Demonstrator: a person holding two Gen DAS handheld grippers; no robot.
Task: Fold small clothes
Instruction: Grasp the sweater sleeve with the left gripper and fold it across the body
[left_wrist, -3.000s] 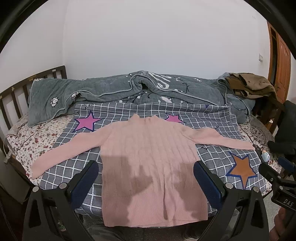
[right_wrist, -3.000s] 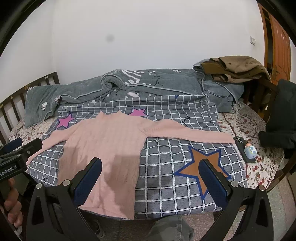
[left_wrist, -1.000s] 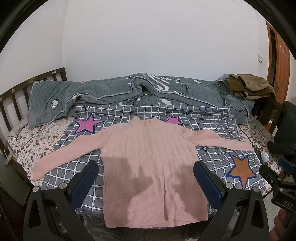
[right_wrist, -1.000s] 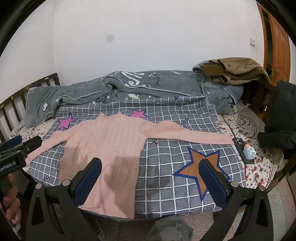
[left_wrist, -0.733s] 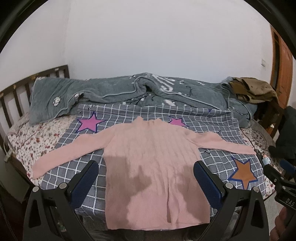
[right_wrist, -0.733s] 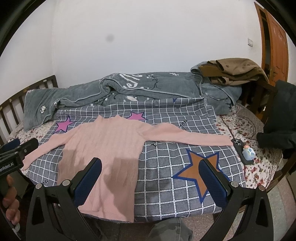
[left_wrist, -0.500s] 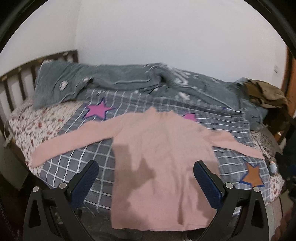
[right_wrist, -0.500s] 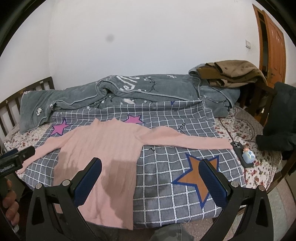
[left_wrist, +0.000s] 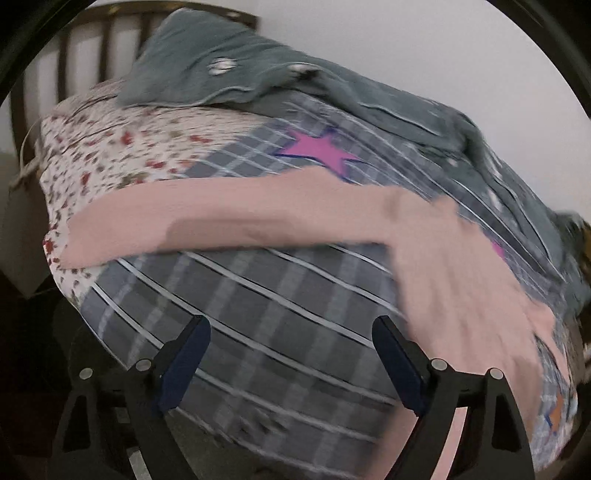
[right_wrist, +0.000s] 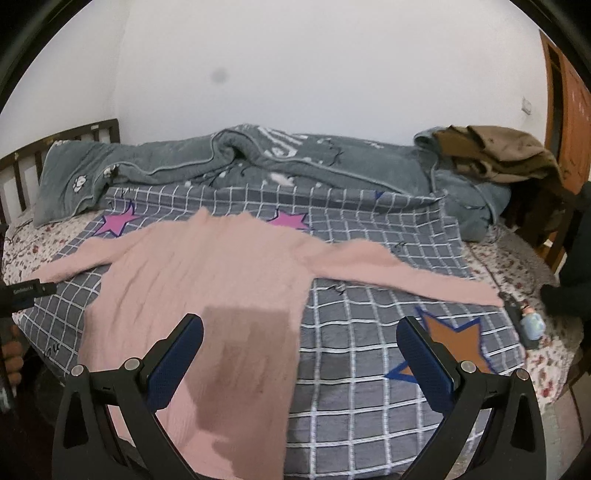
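Pink sweater (right_wrist: 207, 280) x1 flat on bed; 2 grippers, jaws wide, empty; left (left_wrist: 291, 354) just narrowing.

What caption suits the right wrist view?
Open right hand-held gripper above a pink sweater spread flat on a checked bedspread.

No legible txt; blanket (right_wrist: 288, 155) lettering unreadable.

ribbed pink knit sweater (right_wrist: 207, 280) on matt checked cotton sheet (right_wrist: 369, 369).
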